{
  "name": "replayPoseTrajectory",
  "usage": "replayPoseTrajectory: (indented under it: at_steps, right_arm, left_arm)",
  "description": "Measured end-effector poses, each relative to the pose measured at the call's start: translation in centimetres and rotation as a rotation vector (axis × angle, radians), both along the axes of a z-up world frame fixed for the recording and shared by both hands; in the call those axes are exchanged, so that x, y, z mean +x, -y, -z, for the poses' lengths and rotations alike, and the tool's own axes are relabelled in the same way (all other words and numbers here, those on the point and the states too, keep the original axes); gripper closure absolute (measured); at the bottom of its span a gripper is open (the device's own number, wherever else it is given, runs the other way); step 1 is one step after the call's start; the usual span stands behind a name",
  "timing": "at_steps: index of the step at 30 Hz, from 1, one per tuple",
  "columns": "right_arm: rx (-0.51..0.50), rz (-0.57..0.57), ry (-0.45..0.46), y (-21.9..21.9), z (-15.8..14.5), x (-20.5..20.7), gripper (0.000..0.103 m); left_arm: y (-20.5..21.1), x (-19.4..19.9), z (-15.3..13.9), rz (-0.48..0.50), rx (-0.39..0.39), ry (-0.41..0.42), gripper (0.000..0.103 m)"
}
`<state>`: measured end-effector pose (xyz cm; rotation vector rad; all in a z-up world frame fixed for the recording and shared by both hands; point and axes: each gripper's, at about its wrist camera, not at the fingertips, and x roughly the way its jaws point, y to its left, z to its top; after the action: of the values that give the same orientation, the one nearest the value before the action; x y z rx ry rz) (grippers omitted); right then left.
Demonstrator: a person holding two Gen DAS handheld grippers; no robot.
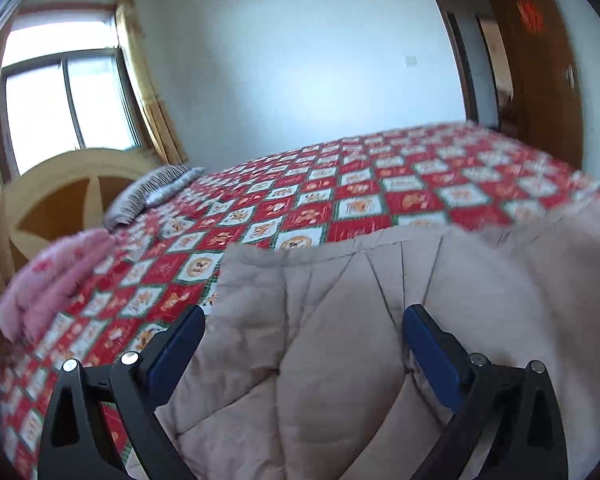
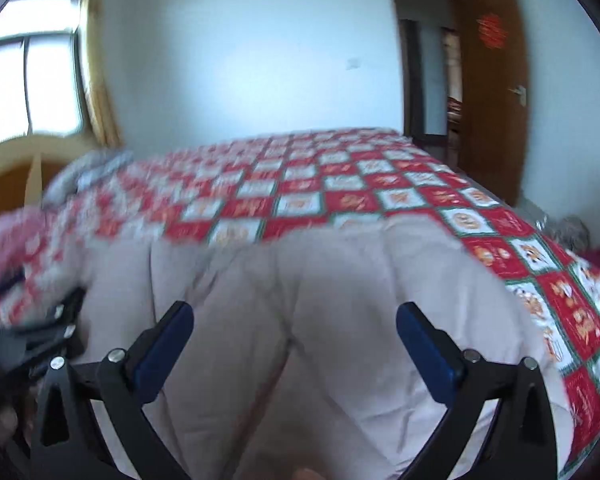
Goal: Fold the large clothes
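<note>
Nearest the lens, the left gripper (image 1: 302, 318) had its jaws spread wide, nothing clamped between its blue pads (image 1: 172, 354); the beige quilted garment (image 1: 340, 320) lay beneath and between them. The right gripper (image 2: 294, 314) likewise stood wide apart over the same garment (image 2: 300, 280), gripping nothing. The garment rested on the near edge of the red checked bedspread (image 1: 340, 184). At ten o'clock lay a pink folded cloth (image 1: 56, 276), farther a striped pillow (image 1: 148, 192), then the window (image 1: 60, 108); at two o'clock a wooden door (image 2: 496, 92) stood open.
</note>
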<state>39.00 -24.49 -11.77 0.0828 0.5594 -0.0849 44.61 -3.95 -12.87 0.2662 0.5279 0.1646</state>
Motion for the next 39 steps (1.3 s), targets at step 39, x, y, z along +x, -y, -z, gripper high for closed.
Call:
replayPoseTrajectory:
  at_steps: [39]
  right_arm:
    - [-0.118,0.052,-0.272,-0.5,6.5,5.9,0.000]
  left_arm:
    - [-1.2,4.8,5.6,0.001,-0.125,-0.230,0.001]
